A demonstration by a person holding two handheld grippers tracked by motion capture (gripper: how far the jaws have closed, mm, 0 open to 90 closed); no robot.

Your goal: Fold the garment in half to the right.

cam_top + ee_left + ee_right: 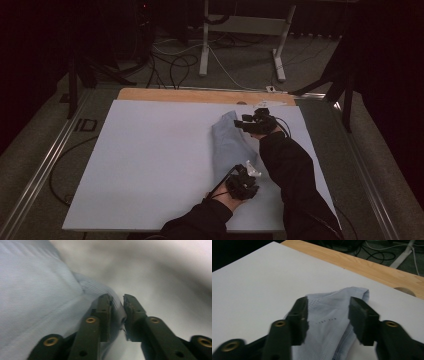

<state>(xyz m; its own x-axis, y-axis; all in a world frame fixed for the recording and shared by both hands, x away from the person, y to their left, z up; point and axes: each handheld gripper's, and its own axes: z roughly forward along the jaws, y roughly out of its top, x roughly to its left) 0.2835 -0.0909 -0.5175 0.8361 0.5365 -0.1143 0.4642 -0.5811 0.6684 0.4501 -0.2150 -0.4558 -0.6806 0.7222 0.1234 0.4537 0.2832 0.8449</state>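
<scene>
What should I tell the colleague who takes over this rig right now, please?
Left hand-held gripper: jaws nearly closed on the near edge of the light blue garment; shut on it.
Right hand-held gripper: open, jaws apart over the garment's far end, not gripping.
Garment: lies bunched lengthwise on the right half of the white board, far end close to the wooden strip.
Done: near edge gripped.
Left: probably grip the far end with the right hand-held gripper, then spread or fold the garment.
</scene>
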